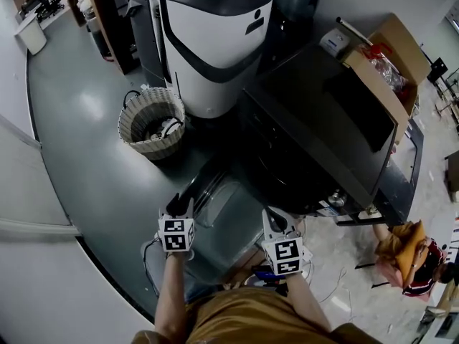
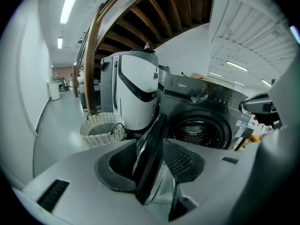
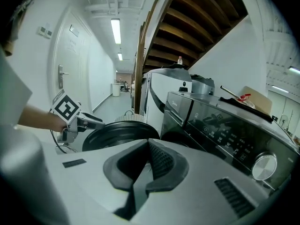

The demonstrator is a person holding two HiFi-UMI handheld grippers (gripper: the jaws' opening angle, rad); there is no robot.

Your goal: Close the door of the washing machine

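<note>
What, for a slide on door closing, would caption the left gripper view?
Open left claw straddling the rim of the open door, washing machine drum behind.

place: lab-like workshop hall | cues: washer [image 1: 315, 113], cardboard box [image 1: 391, 67], floor cables [image 1: 148, 260], strip-lit corridor [image 3: 117, 90], stair underside [image 3: 197, 27]

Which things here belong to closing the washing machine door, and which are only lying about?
Belong to the job: washing machine; its open door; left hand-held gripper, with the door's edge between its jaws.
Just lying about: wicker basket; white appliance; cardboard box on top of the machine.
</note>
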